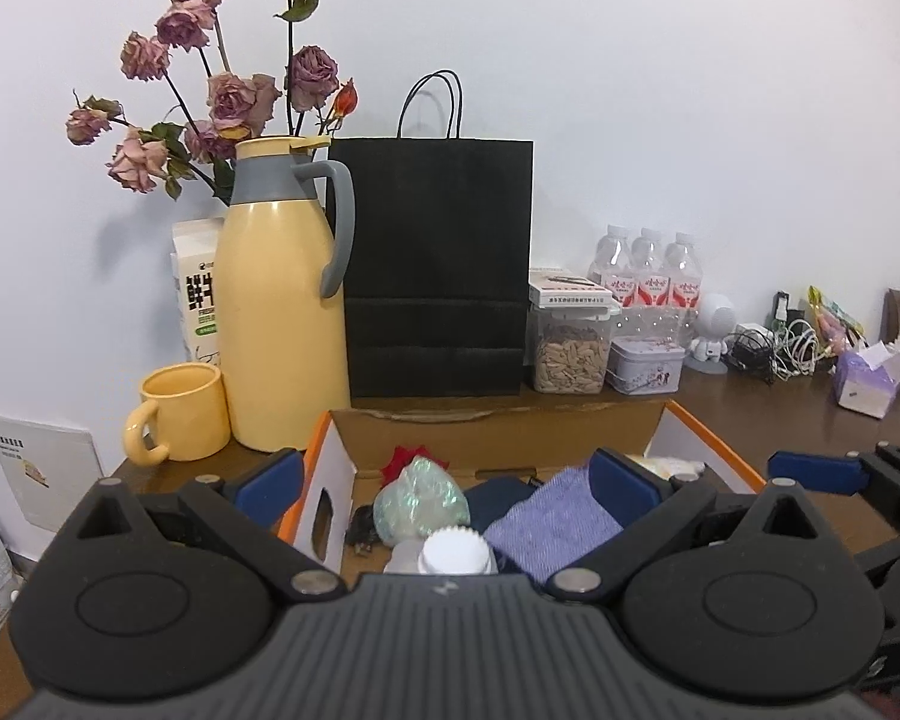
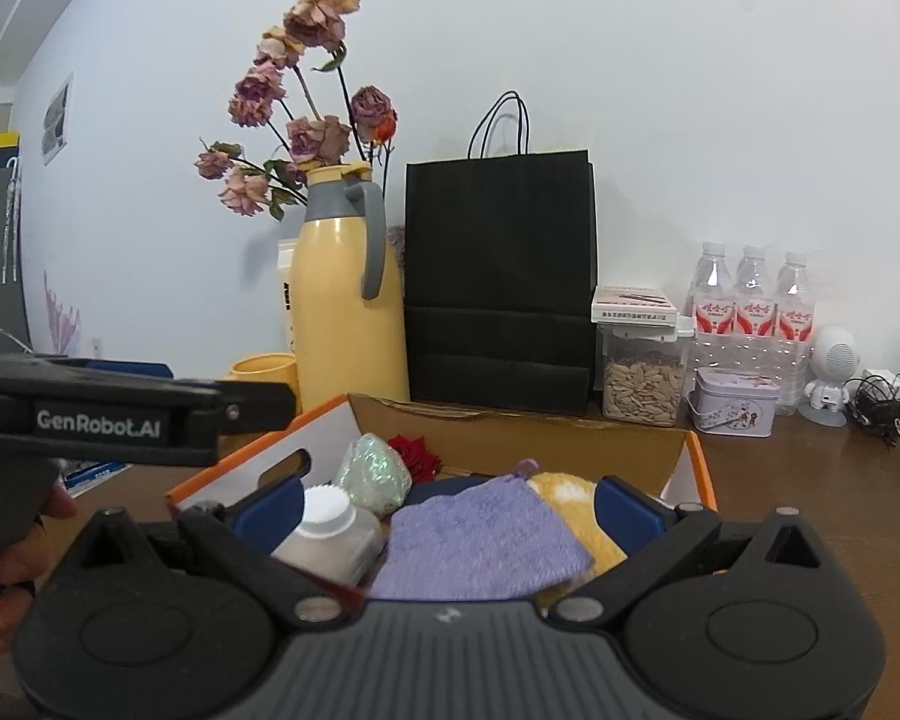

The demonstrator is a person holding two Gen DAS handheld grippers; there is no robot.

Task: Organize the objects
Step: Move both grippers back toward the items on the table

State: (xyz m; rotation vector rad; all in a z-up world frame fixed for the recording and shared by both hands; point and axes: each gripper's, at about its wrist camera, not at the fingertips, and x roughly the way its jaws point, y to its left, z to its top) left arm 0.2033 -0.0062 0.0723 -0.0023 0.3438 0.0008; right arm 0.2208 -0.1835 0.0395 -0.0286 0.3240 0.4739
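Left gripper [image 1: 450, 483]: wide open, empty | right gripper [image 2: 450, 498]: wide open, empty | box [image 2: 699, 462]: cloth [image 2: 480, 540], bottle [image 2: 330, 531], rose [image 2: 415, 455]

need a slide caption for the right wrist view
Open right tongs hover over a cardboard box holding a purple cloth and white-capped bottle.

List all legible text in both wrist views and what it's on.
"GenRobot.AI": side of the left gripper.
Milk carton: large dark characters, partly hidden, not readable for certain.
Water bottles: red labels, too small.
Flat box on the seed jar: print blurred.
Wall notice: too small.
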